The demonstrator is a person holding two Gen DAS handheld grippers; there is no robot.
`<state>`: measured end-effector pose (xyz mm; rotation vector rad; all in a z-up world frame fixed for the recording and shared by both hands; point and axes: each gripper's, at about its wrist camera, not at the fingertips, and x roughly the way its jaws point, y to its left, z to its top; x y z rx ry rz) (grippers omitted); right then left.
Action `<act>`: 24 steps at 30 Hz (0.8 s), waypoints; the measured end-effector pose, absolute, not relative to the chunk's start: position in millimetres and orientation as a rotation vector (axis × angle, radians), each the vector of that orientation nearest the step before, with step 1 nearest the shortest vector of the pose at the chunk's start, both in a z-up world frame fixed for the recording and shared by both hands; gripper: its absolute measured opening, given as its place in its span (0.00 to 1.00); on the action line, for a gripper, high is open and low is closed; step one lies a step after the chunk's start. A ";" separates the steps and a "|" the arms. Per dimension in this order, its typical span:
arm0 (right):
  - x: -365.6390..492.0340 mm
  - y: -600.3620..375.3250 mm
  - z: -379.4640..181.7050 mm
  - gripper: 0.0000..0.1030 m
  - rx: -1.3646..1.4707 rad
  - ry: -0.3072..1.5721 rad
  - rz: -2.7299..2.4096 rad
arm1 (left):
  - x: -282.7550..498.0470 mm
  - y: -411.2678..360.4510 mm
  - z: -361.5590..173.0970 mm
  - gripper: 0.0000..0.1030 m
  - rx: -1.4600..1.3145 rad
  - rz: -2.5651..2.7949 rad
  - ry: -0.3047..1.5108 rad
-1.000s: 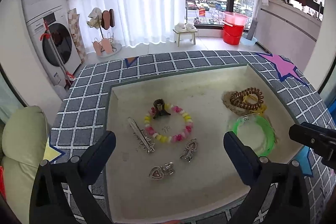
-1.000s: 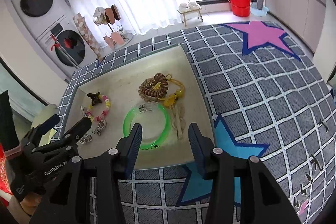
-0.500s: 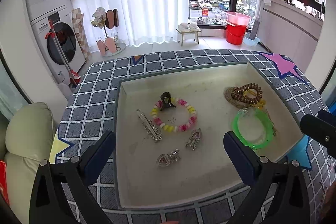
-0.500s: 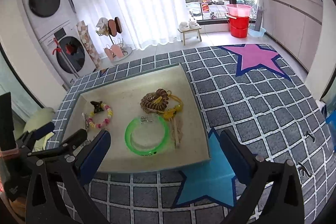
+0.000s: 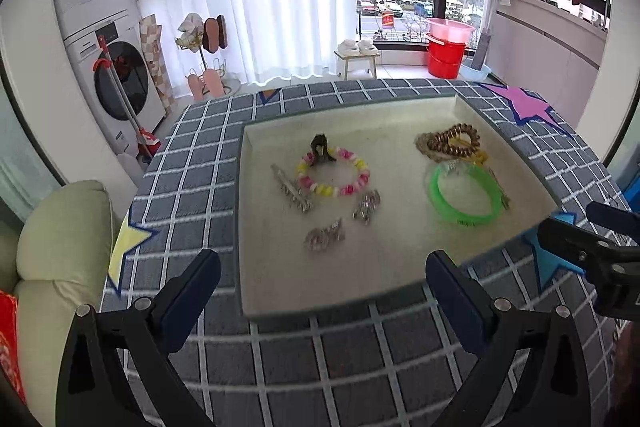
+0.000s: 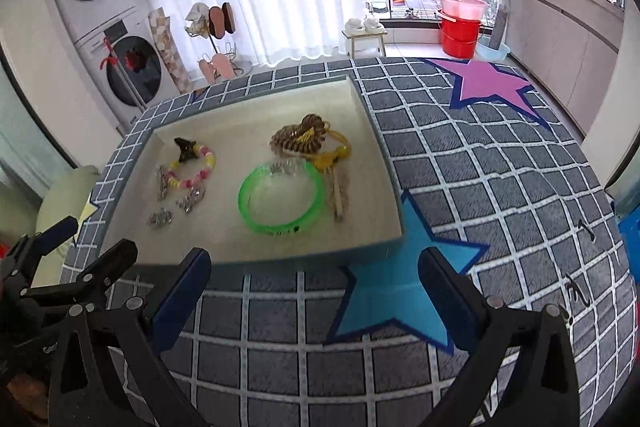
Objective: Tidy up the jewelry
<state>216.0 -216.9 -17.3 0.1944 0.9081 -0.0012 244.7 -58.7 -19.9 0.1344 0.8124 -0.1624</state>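
**Both hand-held grippers wide, nothing held, jewelry all sitting in tray**

We're hovering the left hand-held gripper (image 5: 322, 287) over the near-left edge of the tray (image 5: 256, 307), jaws spread wide, nothing betw. them. Right hand-held gripper (image 6: 314, 287) is hanging over the checked surface (image 6: 500, 187) in front of the tray's near-right corner, also wide, nothing held.

We're seeing all jewelry lying inside the tray:
- left half: pink/yellow bead bracelet (image 5: 333, 175) w/ a dark claw clip (image 5: 320, 149) resting on its far edge; long silver clip (image 5: 291, 188) just left of it; two small silver clips (image 5: 366, 206) (image 5: 323, 237) nearer to us.
- right half: green bangle (image 5: 464, 198), w/ brown bead coil (image 5: 453, 141) just behind it, yellow cord (image 6: 336, 151) tangling w/ the coil.
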 end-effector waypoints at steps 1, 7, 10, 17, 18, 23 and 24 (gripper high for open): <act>212.8 -215.5 -17.7 1.00 0.190 0.906 -0.001 | 241.6 -58.1 -20.5 1.00 0.134 -0.160 0.813; 195.9 -209.9 -17.0 1.00 0.181 0.886 0.001 | 219.7 -55.0 -20.8 1.00 0.127 -0.156 0.809; 189.1 -208.0 -15.1 1.00 0.191 0.876 0.008 | 211.4 -52.6 -19.8 1.00 0.120 -0.152 0.804; 174.3 -201.1 -6.8 1.00 0.175 0.844 0.006 | 191.3 -47.9 -16.5 1.00 0.099 -0.140 0.800; 172.0 -199.8 -5.4 1.00 0.169 0.838 0.006 | 189.6 -47.5 -16.4 1.00 0.097 -0.139 0.799; 159.9 -191.9 2.6 1.00 0.129 0.800 0.001 | 177.9 -42.4 -15.3 1.00 0.075 -0.119 0.791; 157.8 -190.3 4.0 1.00 0.122 0.793 0.000 | 175.8 -41.7 -15.0 1.00 0.073 -0.115 0.786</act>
